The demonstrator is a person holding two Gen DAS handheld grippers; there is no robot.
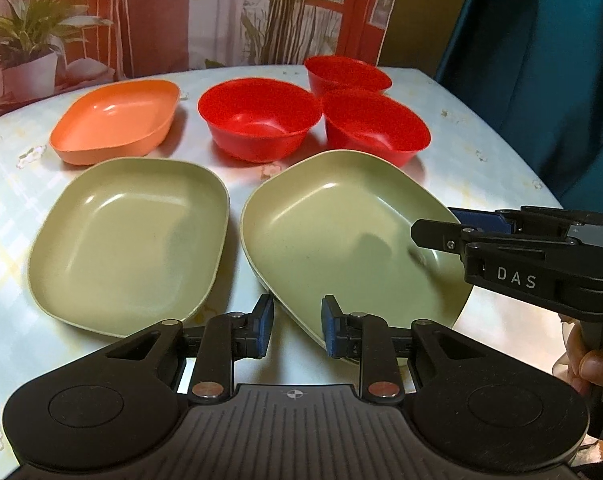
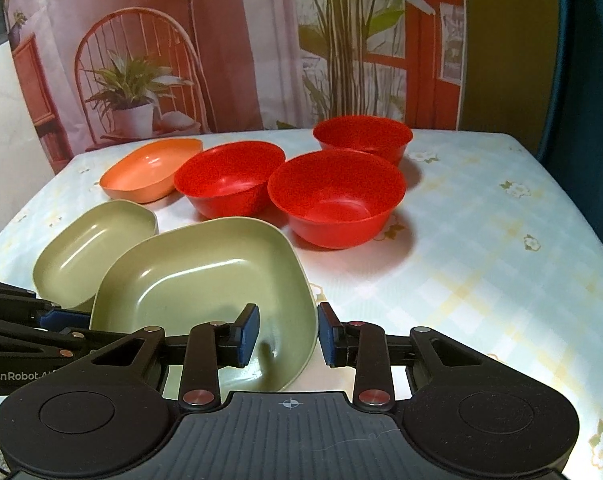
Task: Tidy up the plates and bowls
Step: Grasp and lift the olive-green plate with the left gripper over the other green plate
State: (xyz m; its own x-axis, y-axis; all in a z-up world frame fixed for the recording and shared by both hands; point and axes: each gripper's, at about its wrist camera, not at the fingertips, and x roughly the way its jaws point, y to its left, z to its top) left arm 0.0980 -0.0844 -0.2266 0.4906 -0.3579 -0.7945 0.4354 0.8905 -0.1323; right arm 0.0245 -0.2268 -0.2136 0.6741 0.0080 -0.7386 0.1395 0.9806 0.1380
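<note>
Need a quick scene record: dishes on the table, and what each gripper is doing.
surface: floral-cloth table
rear: orange rounded-square plate, three red round plastic bowls, all empty
front: left green rounded-square plate beside right green rounded-square plate
left gripper: shut on that right plate's near-left rim
right gripper: straddles the same plate's right rim; contact unclear

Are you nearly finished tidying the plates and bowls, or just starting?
Just starting. Nothing looks stacked yet: the three red bowls, the orange plate and the far green plate each sit alone on the table, none nested. In hand: the left gripper pinches the near green plate by its rim, and the right gripper straddles another part of that rim. Left: probably stacking the green plates, then nesting the bowls.
</note>
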